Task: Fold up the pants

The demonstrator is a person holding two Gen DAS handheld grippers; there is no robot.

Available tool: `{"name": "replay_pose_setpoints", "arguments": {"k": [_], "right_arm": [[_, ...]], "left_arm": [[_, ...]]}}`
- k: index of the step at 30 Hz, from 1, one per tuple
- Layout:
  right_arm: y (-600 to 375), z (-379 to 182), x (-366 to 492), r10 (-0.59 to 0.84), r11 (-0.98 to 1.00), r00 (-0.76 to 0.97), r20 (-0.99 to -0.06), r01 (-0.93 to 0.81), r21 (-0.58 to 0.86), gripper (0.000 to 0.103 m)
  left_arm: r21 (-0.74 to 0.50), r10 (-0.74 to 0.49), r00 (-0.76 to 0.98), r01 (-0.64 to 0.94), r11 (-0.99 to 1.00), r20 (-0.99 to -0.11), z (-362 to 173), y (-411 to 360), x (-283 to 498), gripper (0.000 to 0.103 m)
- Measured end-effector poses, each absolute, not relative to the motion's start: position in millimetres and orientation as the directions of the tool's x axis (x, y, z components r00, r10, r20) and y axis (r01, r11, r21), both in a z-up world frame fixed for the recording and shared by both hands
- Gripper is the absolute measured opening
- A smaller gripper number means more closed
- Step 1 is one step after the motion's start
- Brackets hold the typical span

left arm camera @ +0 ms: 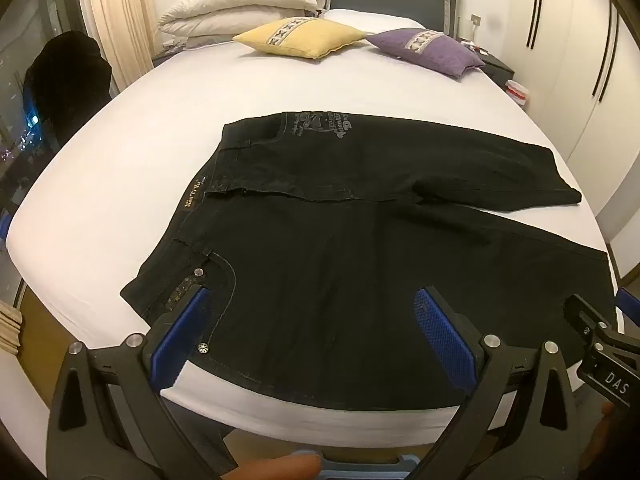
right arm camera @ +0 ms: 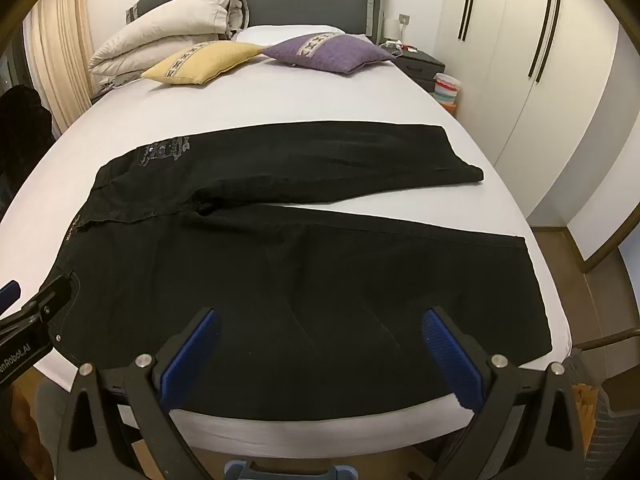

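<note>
Currently black pants (left arm camera: 320, 240) lie spread flat on bed (left arm camera: 120, 160), legs splayed, ready for folding; left gripper (left arm camera: 312, 332) and right gripper (right arm camera: 320, 344) hover over near edge, jaws released, grasping nothing.

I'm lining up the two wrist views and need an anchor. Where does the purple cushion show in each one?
Left wrist view: the purple cushion lies upper right on the bed, right of the yellow cushion.
Right wrist view: the purple cushion sits upper centre, again right of the yellow cushion.
Shared landmark: the grey print on the black pants, near the waistband on the far leg.
</note>
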State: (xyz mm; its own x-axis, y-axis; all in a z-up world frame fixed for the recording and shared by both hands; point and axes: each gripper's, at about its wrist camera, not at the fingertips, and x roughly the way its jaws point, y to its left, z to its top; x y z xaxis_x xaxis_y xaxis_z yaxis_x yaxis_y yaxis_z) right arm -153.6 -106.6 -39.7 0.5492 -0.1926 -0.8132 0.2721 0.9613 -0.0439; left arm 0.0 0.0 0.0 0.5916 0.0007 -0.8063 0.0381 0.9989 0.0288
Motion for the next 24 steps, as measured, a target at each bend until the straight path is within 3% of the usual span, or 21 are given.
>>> {"name": "replay_pose_setpoints", "arguments": {"k": [24], "right_arm": [[-102.8,-46.2,-153.0,-0.185,0.964,0.541,-0.820,0.263,-0.044,0.103]], "left_arm": [[0.035,0.007,0.586,0.037,0.999,-0.810,-8.1,3.0,-0.3,0.103]]}}
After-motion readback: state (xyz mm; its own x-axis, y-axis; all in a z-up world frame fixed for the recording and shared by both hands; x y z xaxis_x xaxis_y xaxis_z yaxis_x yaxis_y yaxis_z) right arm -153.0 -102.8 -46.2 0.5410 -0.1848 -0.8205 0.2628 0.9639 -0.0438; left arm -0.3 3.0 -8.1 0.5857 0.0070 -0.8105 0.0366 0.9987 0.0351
